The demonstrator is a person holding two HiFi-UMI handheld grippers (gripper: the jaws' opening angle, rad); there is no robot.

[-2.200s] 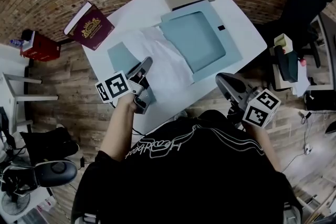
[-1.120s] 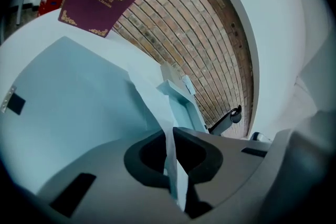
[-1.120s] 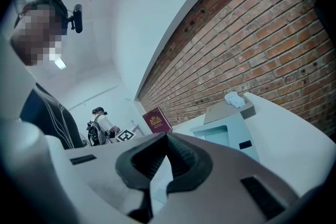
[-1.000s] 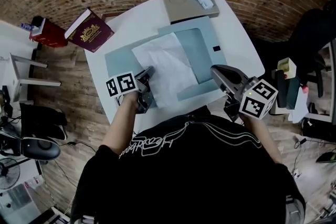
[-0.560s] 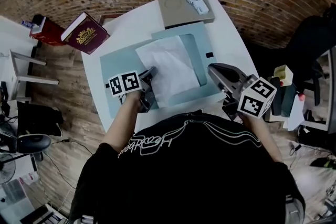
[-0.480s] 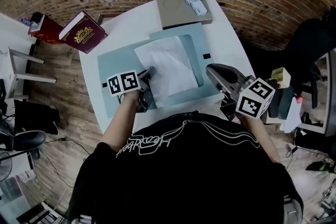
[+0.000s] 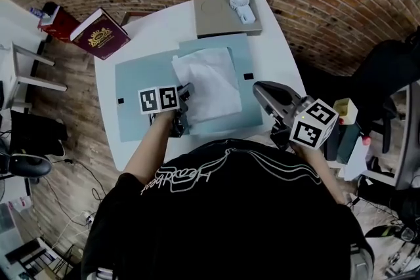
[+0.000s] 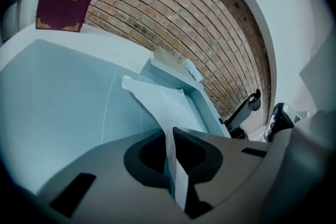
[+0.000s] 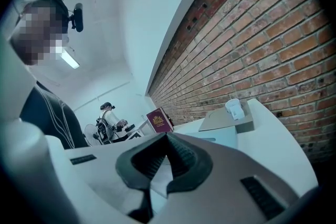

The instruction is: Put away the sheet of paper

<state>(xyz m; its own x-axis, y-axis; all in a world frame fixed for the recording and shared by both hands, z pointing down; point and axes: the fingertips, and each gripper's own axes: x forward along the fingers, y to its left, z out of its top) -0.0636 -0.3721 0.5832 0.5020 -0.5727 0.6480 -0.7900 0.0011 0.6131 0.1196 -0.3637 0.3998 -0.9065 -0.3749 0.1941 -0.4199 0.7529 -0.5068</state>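
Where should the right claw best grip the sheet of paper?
Probably the near edge of the sheet of paper, beside the left claw, from the person's side: pinched there, it rises off the folder; the rest lies flat.

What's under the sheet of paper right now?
The open pale-blue folder lies under the sheet of paper; the left tongs pinch its near edge. Whatever the sheet covers inside the folder is hidden.
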